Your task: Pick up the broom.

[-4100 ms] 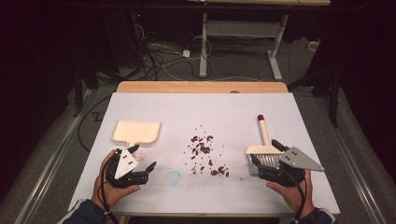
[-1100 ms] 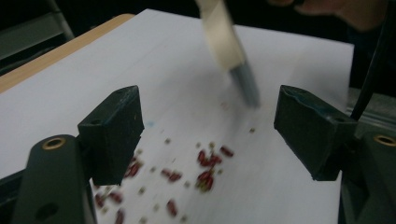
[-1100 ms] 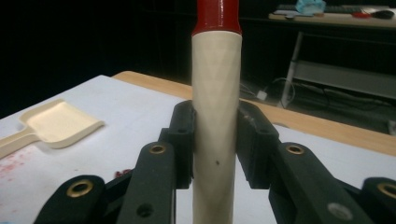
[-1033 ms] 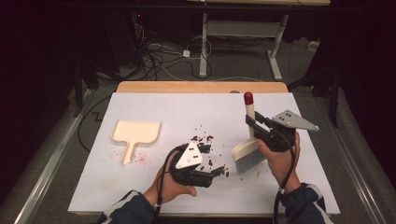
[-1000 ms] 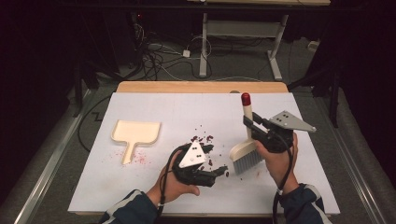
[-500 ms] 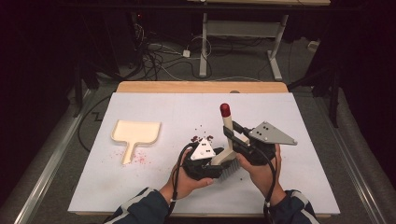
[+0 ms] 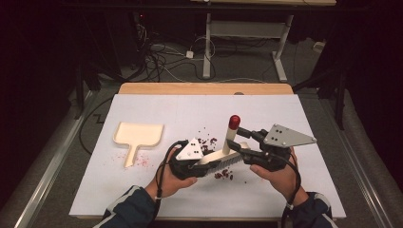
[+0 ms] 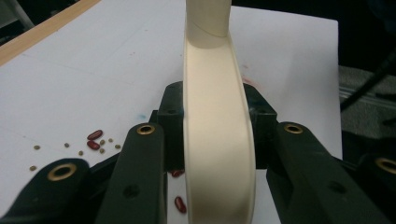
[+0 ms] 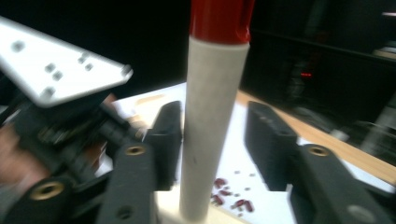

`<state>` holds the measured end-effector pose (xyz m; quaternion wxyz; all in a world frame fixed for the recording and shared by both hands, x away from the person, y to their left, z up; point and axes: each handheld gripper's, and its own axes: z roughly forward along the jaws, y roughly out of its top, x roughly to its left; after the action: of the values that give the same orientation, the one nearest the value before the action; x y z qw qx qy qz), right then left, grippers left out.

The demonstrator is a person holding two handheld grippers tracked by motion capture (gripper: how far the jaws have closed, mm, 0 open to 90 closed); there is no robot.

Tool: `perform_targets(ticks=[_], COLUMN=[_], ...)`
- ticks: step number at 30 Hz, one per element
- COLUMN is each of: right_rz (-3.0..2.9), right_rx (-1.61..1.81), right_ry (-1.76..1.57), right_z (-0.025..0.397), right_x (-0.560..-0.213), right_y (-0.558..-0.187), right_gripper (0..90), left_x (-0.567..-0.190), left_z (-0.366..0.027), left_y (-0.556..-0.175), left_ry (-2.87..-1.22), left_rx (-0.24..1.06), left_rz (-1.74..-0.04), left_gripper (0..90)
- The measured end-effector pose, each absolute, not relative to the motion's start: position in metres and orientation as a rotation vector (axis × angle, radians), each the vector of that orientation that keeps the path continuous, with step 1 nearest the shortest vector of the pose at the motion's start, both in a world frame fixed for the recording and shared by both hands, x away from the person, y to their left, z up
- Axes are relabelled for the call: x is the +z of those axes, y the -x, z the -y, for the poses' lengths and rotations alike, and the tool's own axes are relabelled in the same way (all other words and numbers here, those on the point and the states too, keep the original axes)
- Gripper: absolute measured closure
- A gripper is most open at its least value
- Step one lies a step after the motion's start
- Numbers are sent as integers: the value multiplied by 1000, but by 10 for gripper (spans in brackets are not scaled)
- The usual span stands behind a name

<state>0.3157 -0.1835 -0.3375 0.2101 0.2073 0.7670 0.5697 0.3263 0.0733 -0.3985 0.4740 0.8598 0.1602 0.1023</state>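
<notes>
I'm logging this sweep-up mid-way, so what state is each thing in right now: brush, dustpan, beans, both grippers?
brush: lifted at an angle, bristles down over the table, between both grippers.
dustpan: lying flat to the left, empty, untouched.
beans: scattered loose on the white table, not gathered.
left gripper: jaws closed on the brush head.
right gripper: jaws either side of the handle; grip unclear.

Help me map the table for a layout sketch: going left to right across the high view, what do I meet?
Dustpan → left hand-held gripper → brush handle's red tip → right hand-held gripper with its grey plate.
</notes>
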Motion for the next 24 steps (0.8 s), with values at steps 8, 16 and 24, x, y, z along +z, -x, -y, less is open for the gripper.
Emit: perform_targets(ticks=[8, 16, 24], right_rz=[-2449, -2771, -2847], right_rx=[1451, 1272, 1272], right_ry=[-315, -39, -50], right_z=[185, 149, 143], right_x=[-355, -392, -402], right_y=[-325, -323, -325], right_gripper=[362, 521, 670], left_x=[-391, -400, -401], left_z=[-102, -107, -109], left_y=[-315, -305, -307], left_ry=[-2171, -2214, -2215], left_rx=[210, 95, 104], left_rz=[-240, -119, -121], left_gripper=[661, 659, 608])
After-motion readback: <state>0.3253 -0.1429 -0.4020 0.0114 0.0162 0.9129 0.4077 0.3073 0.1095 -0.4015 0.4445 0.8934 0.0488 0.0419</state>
